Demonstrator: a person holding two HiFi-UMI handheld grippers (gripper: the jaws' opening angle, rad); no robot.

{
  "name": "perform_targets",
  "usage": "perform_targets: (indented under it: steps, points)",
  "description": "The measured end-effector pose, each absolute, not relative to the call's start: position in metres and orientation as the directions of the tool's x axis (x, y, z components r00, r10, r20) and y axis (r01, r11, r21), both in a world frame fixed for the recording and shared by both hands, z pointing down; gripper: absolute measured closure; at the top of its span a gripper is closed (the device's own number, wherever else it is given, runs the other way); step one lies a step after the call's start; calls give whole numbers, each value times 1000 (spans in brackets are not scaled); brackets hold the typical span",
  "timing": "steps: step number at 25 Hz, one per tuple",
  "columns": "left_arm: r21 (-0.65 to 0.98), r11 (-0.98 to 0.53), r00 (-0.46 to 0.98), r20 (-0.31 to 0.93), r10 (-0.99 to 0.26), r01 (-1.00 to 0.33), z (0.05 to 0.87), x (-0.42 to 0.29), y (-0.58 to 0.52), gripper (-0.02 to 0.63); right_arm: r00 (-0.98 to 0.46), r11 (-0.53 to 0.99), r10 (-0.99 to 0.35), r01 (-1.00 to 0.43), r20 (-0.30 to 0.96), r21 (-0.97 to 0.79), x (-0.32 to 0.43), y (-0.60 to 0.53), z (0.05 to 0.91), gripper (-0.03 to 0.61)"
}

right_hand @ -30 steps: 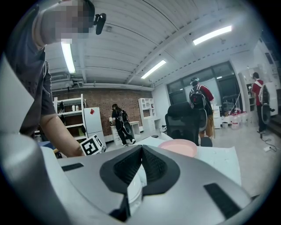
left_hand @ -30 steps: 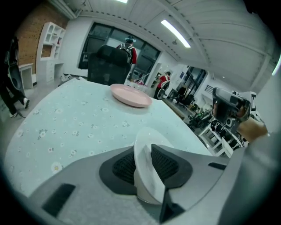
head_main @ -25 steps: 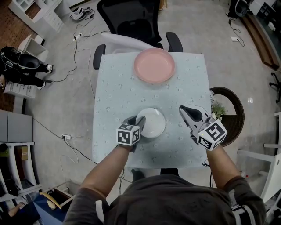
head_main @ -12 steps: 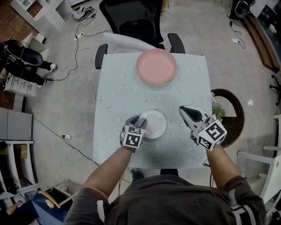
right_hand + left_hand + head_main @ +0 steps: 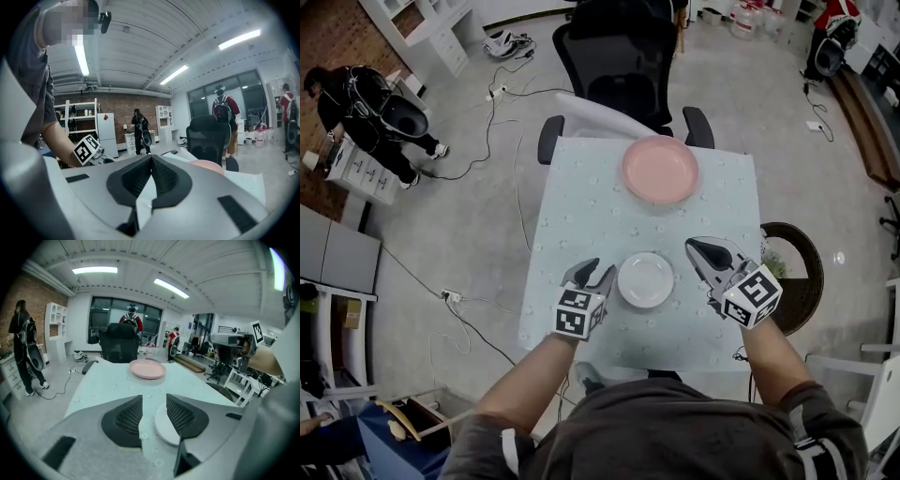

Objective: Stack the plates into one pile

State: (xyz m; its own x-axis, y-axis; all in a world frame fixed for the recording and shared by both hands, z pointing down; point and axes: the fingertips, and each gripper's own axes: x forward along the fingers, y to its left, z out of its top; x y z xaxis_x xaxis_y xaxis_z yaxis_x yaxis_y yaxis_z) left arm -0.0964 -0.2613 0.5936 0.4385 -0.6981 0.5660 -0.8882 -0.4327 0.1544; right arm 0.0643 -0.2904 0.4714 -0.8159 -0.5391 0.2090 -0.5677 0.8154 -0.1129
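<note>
Looking down, head view: white plate (image 5: 646, 279) lies on the near half of the table (image 5: 581, 216), between left gripper (image 5: 592, 270) and right gripper (image 5: 698, 246), touching neither; pink plate (image 5: 661, 170) sits well apart near the far edge, in front of an office chair (image 5: 623, 56).
Left gripper view: jaws stand spread and have just been opening; nothing between them but table; white plate lies just beside the right-hand jaw, pink plate far ahead.
Right gripper view: jaw tips pressed together, pinching nothing; pink plate shows beyond them, to the right.

No readable text — nowhere, no labels
</note>
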Motion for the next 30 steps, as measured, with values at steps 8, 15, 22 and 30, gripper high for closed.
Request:
perform_targets:
  steps: [8, 15, 22, 30]
  points:
    - [110, -322, 337, 425, -840, -940, 499, -199, -224, 498, -866, 874, -462, -481, 189, -66, -11, -280, 424, 584]
    - [80, -204, 219, 305, -927, -976, 429, -293, -165, 548, -922, 932, -349, -359, 166, -39, -102, -258, 384, 584]
    - [73, -99, 110, 173, -979, -992, 377, -355, -101, 597, -958, 974, -225, -227, 178, 8, -188, -230, 357, 584]
    - [81, -40, 47, 87, -995, -996, 332, -396, -45, 607, -975, 994, -109, -109, 194, 12, -251, -191, 340, 584]
